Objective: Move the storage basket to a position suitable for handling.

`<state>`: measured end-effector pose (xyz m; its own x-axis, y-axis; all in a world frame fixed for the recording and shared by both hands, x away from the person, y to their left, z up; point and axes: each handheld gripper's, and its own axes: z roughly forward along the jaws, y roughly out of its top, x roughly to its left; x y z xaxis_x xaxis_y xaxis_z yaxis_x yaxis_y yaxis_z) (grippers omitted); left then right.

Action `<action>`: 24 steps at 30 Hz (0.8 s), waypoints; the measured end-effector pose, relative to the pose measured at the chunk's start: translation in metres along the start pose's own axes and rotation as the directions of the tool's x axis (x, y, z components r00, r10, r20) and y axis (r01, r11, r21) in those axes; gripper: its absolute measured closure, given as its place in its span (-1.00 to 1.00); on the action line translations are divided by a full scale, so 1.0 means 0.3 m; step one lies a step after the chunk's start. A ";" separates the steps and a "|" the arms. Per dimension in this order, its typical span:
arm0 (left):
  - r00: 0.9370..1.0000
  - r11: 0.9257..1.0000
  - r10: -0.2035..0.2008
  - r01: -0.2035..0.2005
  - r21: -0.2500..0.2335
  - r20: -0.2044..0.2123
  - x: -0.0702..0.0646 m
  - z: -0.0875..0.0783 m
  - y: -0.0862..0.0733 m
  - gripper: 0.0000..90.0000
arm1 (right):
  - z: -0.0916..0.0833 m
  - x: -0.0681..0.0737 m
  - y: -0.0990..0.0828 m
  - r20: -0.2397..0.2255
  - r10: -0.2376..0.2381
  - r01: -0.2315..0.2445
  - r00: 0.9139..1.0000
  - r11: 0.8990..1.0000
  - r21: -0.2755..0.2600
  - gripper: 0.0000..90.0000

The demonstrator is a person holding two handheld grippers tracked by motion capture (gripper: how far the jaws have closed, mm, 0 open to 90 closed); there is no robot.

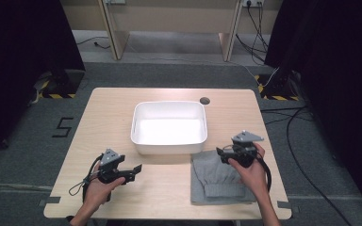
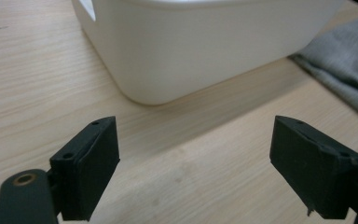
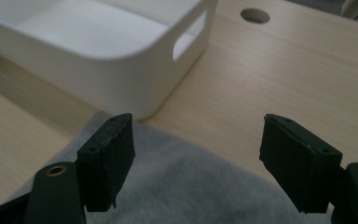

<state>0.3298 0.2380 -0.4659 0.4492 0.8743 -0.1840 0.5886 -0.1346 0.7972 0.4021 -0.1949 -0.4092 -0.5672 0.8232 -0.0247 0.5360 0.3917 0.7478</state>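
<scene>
A folded grey garment (image 1: 220, 178) lies flat on the wooden surface (image 1: 169, 188), at its near right part, its far edge just beside the near right corner of a white plastic bin (image 1: 168, 145). The bin stands upright near the middle of the surface, with a cut-out handle in its end wall; in the high view its inside looks bare, though glare washes out the bottom. The right tool (image 1: 220, 153) hovers over the far right corner of the garment, held in the person's right hand (image 1: 250, 170); in the right gripper view its jaws stand wide apart with nothing between them, the grey cloth (image 3: 186, 186) below them. The left tool (image 1: 137, 168) is held low over bare wood left of the garment, pointing toward it, jaws likewise spread wide and holding nothing. A round hole (image 1: 205, 100) sits in the surface beyond the bin
</scene>
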 end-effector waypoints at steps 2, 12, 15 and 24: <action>0.999 0.999 0.035 -0.034 0.029 -0.017 0.003 -0.003 -0.016 -0.66 | -0.014 0.013 -0.071 0.010 0.012 -0.012 1.000 1.000 0.007 -0.39; 0.993 0.987 0.089 -0.078 0.138 -0.072 0.035 -0.034 -0.102 -0.66 | 0.001 0.093 -0.292 0.014 0.052 -0.053 0.999 0.996 0.078 -0.33; 0.992 0.979 0.104 -0.088 0.183 -0.079 0.050 -0.031 -0.132 -0.66 | -0.003 0.115 -0.280 0.042 0.027 -0.032 0.999 0.994 0.103 -0.31; 0.993 0.985 0.090 -0.077 0.156 -0.081 0.063 -0.040 -0.146 -0.70 | 0.020 0.227 -0.278 0.050 0.035 -0.039 0.998 0.996 0.079 -0.31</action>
<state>0.3044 0.2661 -0.4975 0.4450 0.8932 -0.0643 0.6496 -0.2725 0.7097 0.3225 -0.1690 -0.4772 -0.5161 0.8559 -0.0314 0.6057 0.3907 0.6932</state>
